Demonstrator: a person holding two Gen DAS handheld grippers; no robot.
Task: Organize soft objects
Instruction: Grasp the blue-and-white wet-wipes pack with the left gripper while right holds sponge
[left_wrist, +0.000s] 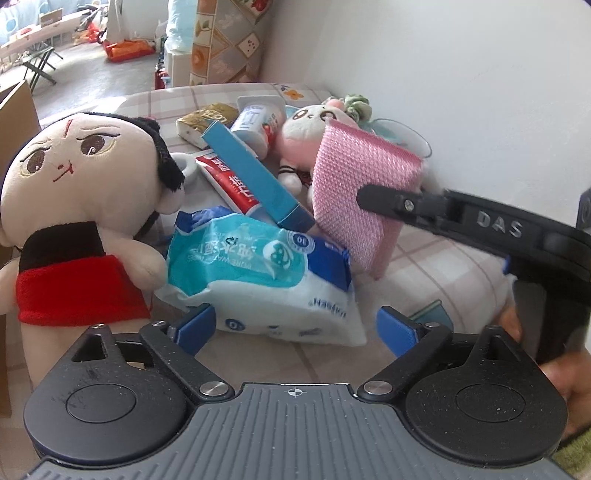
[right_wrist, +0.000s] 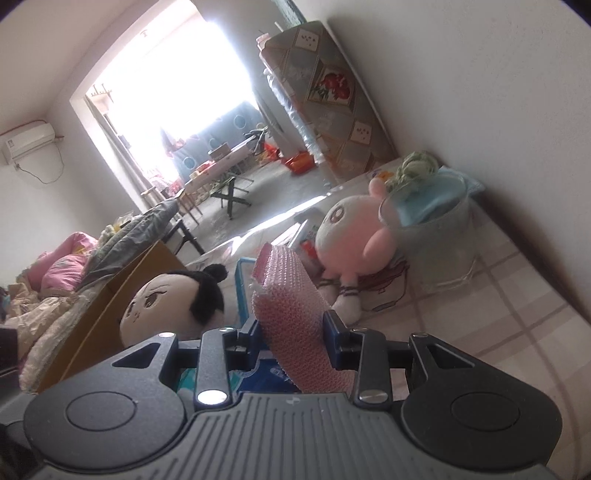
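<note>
Checked bedsheet (left_wrist: 424, 266) under clutter — right gripper (right_wrist: 295, 328) clamps a pink sponge cloth (left_wrist: 354, 192) just beside the wet-wipes pack (left_wrist: 258, 273); left gripper (left_wrist: 295, 328) gapes wide, empty, near it.

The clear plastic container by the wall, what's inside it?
The clear container holds a light blue cloth, with a green knitted bundle at its far rim. Anything beneath the cloth is covered.

"DAS" on right tongs (left_wrist: 369, 197)
</note>
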